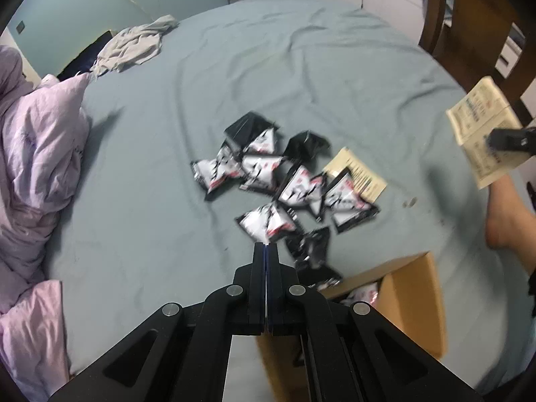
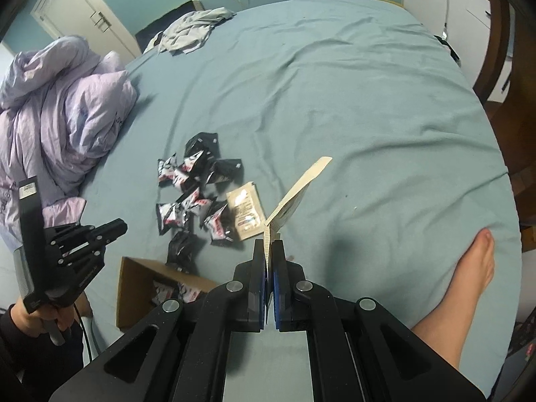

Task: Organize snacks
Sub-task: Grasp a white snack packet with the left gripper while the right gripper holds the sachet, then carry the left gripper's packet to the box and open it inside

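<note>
Several black-and-white snack packets lie scattered mid-bed. A cream packet lies at the pile's right edge. My right gripper is shut on a second cream packet and holds it in the air, right of the pile. My left gripper is shut and empty, just near of the pile. An open cardboard box with packets inside sits at the near edge.
The bed has a blue-grey sheet. A lilac duvet is bunched at the left. Grey clothes lie at the far left. A bare foot rests at the right.
</note>
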Motion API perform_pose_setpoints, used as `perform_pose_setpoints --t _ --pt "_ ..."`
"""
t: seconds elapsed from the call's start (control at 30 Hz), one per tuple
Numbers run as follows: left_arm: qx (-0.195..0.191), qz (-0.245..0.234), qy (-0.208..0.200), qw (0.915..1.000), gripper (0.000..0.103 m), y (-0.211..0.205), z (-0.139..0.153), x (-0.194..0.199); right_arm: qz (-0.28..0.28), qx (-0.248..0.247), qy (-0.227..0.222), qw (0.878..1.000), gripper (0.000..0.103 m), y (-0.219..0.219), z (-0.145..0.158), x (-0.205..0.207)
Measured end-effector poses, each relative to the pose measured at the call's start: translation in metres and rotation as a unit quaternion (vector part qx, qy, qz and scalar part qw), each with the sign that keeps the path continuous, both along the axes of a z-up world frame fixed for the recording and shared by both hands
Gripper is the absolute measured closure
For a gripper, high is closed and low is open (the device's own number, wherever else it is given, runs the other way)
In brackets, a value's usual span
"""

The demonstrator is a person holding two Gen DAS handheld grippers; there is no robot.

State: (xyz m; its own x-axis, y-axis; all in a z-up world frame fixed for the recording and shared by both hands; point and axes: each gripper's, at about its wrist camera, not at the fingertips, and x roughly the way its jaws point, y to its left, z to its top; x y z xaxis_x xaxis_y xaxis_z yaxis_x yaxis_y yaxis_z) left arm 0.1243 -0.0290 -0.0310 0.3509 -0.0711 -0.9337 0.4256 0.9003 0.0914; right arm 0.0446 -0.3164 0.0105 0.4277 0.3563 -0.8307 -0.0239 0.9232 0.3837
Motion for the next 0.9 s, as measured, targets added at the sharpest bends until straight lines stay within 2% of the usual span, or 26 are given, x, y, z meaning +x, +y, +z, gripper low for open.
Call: perform_pose_setpoints --t 0.1,0.17,0.2,0.23,0.3,0.37,0.47,0.67,0.8,0.87,0.9 --pt "0.01 0.007 0.003 0.9999 0.101 0.002 -0.005 0.004 0.011 0.004 -0.006 1.0 0.102 0.004 0.006 -0.002" --pt "0.011 0.012 0.013 0.9998 0.085 0.002 -0.008 0.008 0.015 0.008 -0.014 1.0 0.102 0.004 0.009 -0.003" --pt "0.009 0.015 0.02 0.9997 0.06 0.002 -0.01 0.012 0.016 0.011 -0.016 1.0 0.102 0.003 0.01 -0.002" --pt "0.008 0.019 0.019 0.9996 0.04 0.001 -0.012 0.016 0.016 0.014 -0.017 1.0 0.102 0.001 0.009 -0.002" --pt "0.012 0.025 0.001 0.9996 0.025 0.001 -0.011 0.018 0.018 0.014 -0.022 0.999 0.102 0.0 0.006 -0.003" --pt "0.014 0.024 0.001 0.9996 0.025 -0.002 -0.018 0.025 0.025 0.017 -0.025 0.999 0.102 0.0 0.0 -0.002" --pt "0.022 0.022 0.036 0.9989 0.025 -0.011 -0.039 0.038 0.022 0.041 -0.003 0.999 0.102 -0.004 -0.017 0.003" --pt "0.065 -0.009 0.061 0.996 0.025 -0.039 -0.076 0.053 0.014 0.073 0.027 0.997 0.102 -0.009 -0.039 0.017" --pt "0.053 0.018 0.086 0.9947 0.026 -0.036 -0.09 0.07 0.014 0.078 0.033 0.996 0.102 -0.013 -0.047 0.02" --pt "0.041 0.043 0.119 0.9911 0.034 -0.028 -0.101 0.082 0.011 0.082 0.036 0.996 0.102 -0.014 -0.048 0.02" --pt "0.037 0.056 0.134 0.9887 0.046 -0.024 -0.105 0.088 0.01 0.083 0.037 0.996 0.102 -0.016 -0.049 0.021"
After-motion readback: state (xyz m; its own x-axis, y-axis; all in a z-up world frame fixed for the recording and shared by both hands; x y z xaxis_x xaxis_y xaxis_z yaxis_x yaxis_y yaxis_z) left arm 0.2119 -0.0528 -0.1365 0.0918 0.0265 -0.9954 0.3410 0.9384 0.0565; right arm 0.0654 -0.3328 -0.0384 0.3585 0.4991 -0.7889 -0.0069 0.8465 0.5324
